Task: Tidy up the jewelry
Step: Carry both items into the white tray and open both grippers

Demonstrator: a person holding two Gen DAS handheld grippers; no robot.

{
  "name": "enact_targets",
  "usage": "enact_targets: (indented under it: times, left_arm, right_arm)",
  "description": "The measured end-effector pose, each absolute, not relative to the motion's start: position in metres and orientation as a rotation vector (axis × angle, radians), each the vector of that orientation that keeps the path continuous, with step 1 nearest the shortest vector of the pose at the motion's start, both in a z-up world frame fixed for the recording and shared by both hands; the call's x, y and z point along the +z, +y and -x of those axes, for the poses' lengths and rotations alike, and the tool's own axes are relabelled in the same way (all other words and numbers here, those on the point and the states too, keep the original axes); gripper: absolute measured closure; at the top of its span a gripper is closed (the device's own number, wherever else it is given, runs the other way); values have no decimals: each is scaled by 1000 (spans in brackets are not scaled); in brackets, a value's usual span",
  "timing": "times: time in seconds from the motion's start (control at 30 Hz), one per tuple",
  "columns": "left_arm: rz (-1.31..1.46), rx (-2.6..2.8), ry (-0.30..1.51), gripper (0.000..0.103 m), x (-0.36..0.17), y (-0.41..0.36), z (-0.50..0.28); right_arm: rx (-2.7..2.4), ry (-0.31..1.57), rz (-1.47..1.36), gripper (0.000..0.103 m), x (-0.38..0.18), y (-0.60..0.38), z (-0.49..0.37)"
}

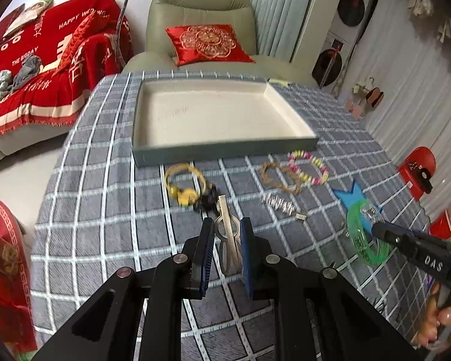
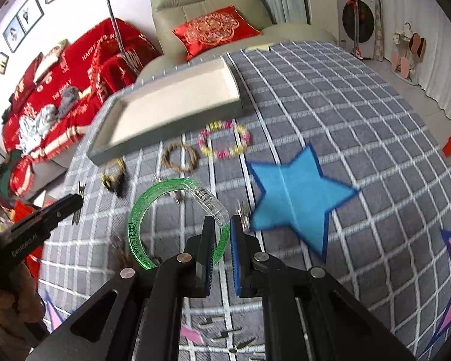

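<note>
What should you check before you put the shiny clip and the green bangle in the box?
1. Left gripper shut on the silver hair clip: ok.
2. Right gripper shut on the green bangle: ok.
3. Tray has bare room inside: ok.
4. Path to the tray free of the beaded bracelet, woven bracelet and yellow bracelet: cannot tell.
5. Clip lifted off the checked cloth: cannot tell.

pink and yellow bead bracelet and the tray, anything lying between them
Nothing: in the right wrist view only bare checked cloth separates the pink and yellow bead bracelet from the tray's front wall.
</note>
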State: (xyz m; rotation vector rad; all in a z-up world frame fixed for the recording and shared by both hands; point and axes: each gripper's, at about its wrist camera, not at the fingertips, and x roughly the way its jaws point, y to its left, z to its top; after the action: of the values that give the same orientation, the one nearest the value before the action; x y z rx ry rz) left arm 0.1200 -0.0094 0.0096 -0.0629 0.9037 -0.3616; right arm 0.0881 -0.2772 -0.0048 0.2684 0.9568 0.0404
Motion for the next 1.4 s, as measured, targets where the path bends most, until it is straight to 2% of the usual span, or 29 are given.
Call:
enact_targets:
  times: [0.37,0.63,0.97,1.17,1.4]
  left_arm:
    - [51,-332,852,69,59,-6,-185]
    - [19,-314,846,69,74,-15,-264]
    - [20,-243,944,69,10,-26,-351]
    - [-34,-216,1001,69,-28,-31,-366]
    - [-80,-204,1014,69,-45,-39,-369]
  right_arm:
    - [88,920,-209,92,43,-278,-185]
    - [96,941,-149,92,46,-264,-273]
    - [73,1004,-117,92,-3,-244,-347]
    - [38,1051,-97,92,-40,-241,-369]
    - [20,1083,-84,92,-60,-240,-372]
